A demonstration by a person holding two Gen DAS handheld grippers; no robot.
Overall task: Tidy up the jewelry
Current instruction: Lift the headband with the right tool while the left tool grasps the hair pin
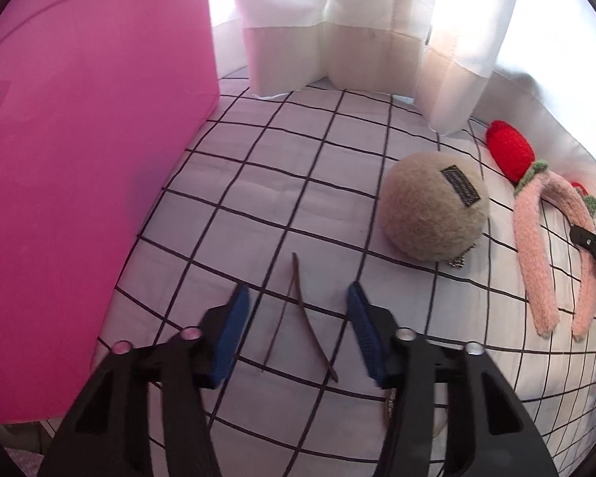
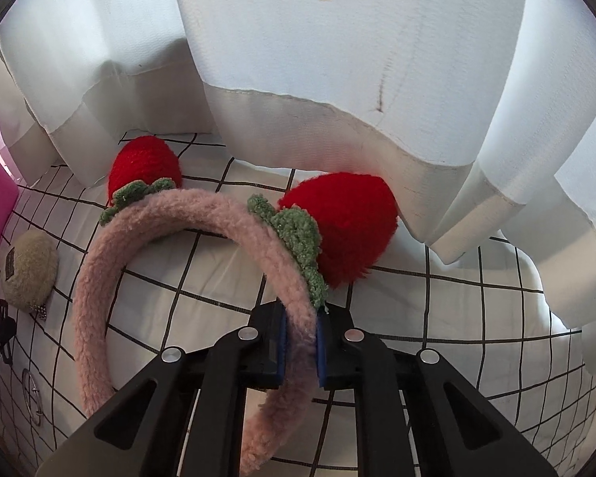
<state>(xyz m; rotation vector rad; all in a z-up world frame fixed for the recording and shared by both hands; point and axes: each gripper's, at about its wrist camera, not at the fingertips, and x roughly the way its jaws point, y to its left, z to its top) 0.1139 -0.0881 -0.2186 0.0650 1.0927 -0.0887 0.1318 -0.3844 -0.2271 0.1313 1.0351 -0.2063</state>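
The right gripper was seen with its blue pads pressed against one arm of the fluffy pink headband with two red knitted strawberries, which was pinched between them just below one strawberry's green leaves; the band's other arm curved away to the left over the white cloth with a black grid pattern. The left gripper was held spread, nothing being gripped, with a thin dark brown hair clip lying on the cloth between its blue pads. A round beige plush pom-pom with a dark label rested just beyond, the headband to its right. A pink panel stood at the left, and white curtains hung behind.
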